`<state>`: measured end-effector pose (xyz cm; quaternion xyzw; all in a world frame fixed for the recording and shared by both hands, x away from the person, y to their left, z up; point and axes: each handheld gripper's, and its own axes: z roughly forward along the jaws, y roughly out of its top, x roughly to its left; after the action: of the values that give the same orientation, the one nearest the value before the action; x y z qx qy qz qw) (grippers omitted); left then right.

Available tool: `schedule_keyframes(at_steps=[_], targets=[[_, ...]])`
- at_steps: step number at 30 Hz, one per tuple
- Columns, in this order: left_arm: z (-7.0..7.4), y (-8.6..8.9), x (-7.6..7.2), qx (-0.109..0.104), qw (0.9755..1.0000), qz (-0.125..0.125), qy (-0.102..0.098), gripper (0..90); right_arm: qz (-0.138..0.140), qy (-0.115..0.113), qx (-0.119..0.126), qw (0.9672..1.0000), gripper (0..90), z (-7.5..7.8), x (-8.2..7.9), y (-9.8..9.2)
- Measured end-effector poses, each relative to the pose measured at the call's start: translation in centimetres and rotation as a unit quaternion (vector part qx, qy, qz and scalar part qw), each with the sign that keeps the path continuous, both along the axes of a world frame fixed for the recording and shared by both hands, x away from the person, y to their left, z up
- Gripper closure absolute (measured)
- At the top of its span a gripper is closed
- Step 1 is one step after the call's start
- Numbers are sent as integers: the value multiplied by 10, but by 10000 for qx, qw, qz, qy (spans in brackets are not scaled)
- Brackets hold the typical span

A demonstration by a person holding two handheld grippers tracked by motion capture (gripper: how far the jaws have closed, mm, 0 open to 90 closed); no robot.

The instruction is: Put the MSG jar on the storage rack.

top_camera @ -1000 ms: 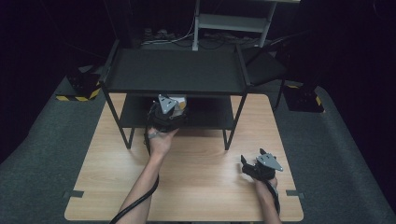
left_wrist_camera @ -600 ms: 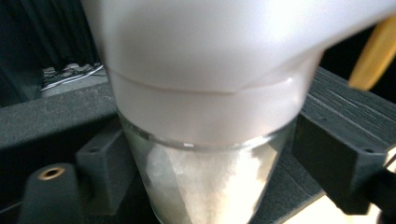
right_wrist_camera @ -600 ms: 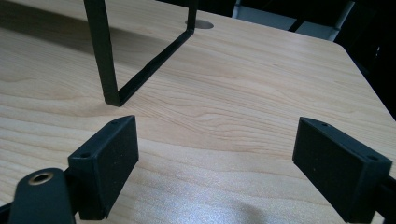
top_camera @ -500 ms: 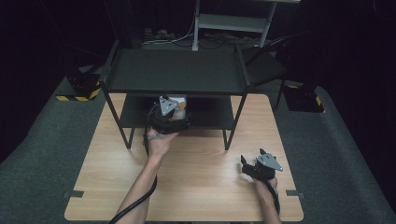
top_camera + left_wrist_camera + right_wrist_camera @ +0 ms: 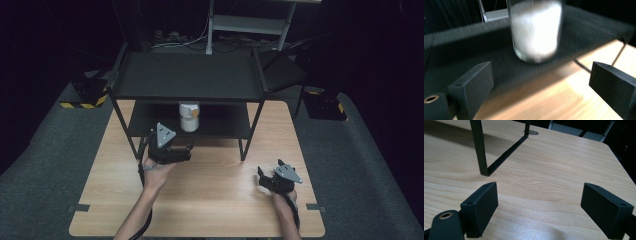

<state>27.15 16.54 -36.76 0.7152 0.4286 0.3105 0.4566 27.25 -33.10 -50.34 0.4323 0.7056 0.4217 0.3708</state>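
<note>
The white jar (image 5: 189,116) stands upright on the lower shelf (image 5: 220,125) of the black rack, so I judge placement done, with my left gripper (image 5: 172,151) just before it and my right gripper (image 5: 272,178) over the tabletop (image 5: 220,190), both fingers wide apart and empty.

left gripper (image 5: 184,150): black body, grey three-cornered plate on top, black cable trailing along forearm toward bottom of frame. right gripper (image 5: 264,176): same black build, grey plate. both gripper views: blocky matte-black jaws with small screw holes, brass-ringed hole at lower left. forearms bare, no sleeves.
</note>
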Motion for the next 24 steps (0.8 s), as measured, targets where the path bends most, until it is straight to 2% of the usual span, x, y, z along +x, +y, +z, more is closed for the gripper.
schedule_keyframes(at_steps=[3,4,5,8,9,10,13,15,16,20,24], targets=[[-18,4,-15,218,9997,-53,30,58,1,1,-18,10000,137,0,0,1],[-31,6,-22,288,9995,-89,78,61,7,-5,-38,10000,137,0,0,1],[-31,6,-22,288,9995,-89,78,61,7,-5,-38,10000,137,0,0,1],[-47,7,-26,388,9989,-134,214,63,9,4,-71,10000,137,0,0,2],[-59,10,-25,427,9984,-153,346,63,11,5,-87,10000,137,0,0,2],[-59,10,-25,427,9984,-153,346,63,11,5,-87,10000,137,0,0,2],[-74,18,-17,332,9978,-246,509,61,7,7,-107,9999,137,1,0,3],[-82,24,-8,259,9967,-276,717,55,0,3,-114,9999,137,1,0,3],[-85,27,-3,229,9961,-247,820,52,-6,1,-114,9999,137,0,0,3],[-93,33,9,151,9950,-71,986,43,-21,-2,-117,9999,137,0,0,4],[-97,35,19,133,9941,79,1077,41,-40,-1,-115,9999,137,0,0,4]])
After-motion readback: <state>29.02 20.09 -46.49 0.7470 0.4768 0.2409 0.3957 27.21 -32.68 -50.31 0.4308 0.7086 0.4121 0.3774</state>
